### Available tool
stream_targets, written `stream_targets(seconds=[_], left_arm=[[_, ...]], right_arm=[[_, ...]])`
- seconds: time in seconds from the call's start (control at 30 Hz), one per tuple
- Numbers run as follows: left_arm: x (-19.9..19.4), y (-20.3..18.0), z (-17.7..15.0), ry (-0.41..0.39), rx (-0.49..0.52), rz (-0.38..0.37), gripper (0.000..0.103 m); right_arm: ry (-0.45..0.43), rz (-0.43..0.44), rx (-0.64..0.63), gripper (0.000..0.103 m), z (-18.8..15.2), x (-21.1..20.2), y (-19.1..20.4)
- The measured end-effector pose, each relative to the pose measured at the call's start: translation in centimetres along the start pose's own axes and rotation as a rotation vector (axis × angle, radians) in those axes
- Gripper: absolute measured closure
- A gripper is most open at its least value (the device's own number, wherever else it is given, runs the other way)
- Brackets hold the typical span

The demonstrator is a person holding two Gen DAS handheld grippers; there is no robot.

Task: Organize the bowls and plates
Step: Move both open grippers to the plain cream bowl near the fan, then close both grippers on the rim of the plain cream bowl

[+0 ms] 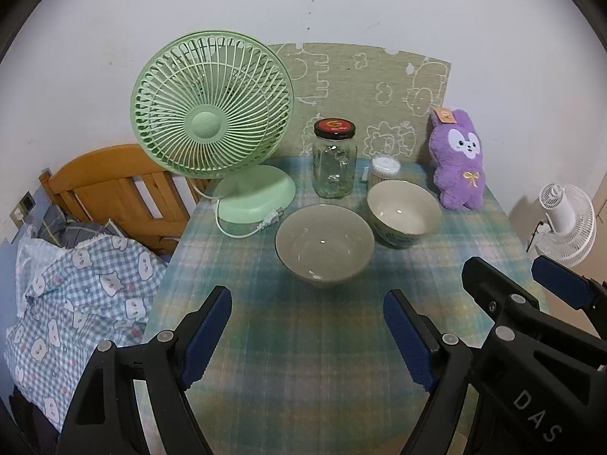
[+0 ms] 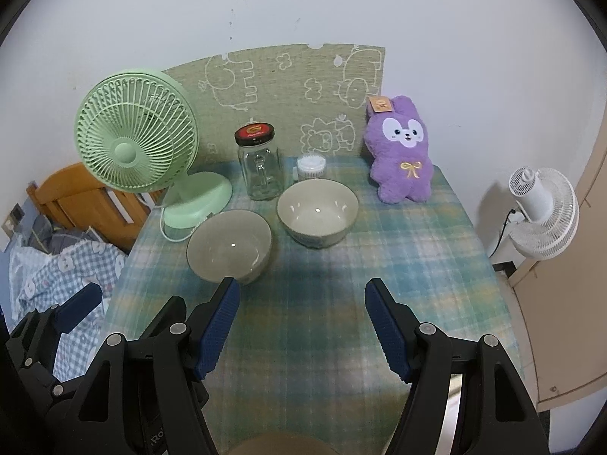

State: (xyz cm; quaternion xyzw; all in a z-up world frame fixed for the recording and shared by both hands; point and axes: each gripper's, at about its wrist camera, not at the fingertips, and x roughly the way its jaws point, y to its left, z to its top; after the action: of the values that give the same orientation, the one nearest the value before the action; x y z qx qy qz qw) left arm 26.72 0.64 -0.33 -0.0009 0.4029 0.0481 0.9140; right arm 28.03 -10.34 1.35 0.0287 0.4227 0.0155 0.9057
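While both grippers hang above the near part of the plaid-covered table (image 1: 303,360), neither touches anything: the left gripper (image 1: 307,326) has its blue-padded jaws spread wide with nothing between them, and the right gripper (image 2: 301,328) stands the same way, jaws apart and empty. Side by side, each shows in the other's view: the right one at the lower right of the left wrist view, the left one at the lower left of the right wrist view.

Just beyond the left gripper's fingertips sits the grey bowl (image 1: 324,244), upright. Beside it, slightly farther back and to the right, is the cream-lined bowl (image 1: 403,212); the left wrist view shows their rims very close together, whether touching I cannot tell.

Behind the bowls stand a glass jar (image 1: 334,161) with a dark lid and a small white-topped container (image 1: 385,168). A green fan (image 1: 212,121) fills the left rear corner, its cord trailing toward the grey bowl, and a purple plush rabbit (image 1: 459,159) leans at the right rear.

The left table edge borders a bed with checked bedding (image 1: 76,292). Only the right wrist view shows the right edge fully, with a white floor fan (image 2: 542,216) past it. Bare cloth lies between grippers and bowls.
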Motion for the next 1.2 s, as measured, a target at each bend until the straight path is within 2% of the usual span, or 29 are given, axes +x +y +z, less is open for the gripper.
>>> stream_targets(seconds=[0.2, 0.33, 0.57, 0.73, 1.2], left_arm=[[2.6, 1.1, 1.1, 0.009, -0.002, 0.005, 0.019], [4.1, 2.2, 1.7, 0.022, -0.022, -0.030, 0.019], [7.0, 2.9, 2.8, 0.024, 0.017, 0.011, 0.020], [8.8, 2.8, 3.2, 0.010, 0.045, 0.018, 0.025], [14.8, 2.6, 3.6, 0.082, 0.056, -0.014, 0.046]], right_arm=[[0.006, -0.003, 0.002, 0.032, 1.4, 2.8, 1.4], [0.004, 0.012, 0.005, 0.032, 2.1, 4.2, 2.6], [0.023, -0.002, 0.003, 0.034, 3.1, 7.6, 4.2], [0.023, -0.018, 0.001, 0.039, 3.7, 9.8, 4.9], [0.095, -0.051, 0.031, 0.050, 4.2, 16.2, 4.9]])
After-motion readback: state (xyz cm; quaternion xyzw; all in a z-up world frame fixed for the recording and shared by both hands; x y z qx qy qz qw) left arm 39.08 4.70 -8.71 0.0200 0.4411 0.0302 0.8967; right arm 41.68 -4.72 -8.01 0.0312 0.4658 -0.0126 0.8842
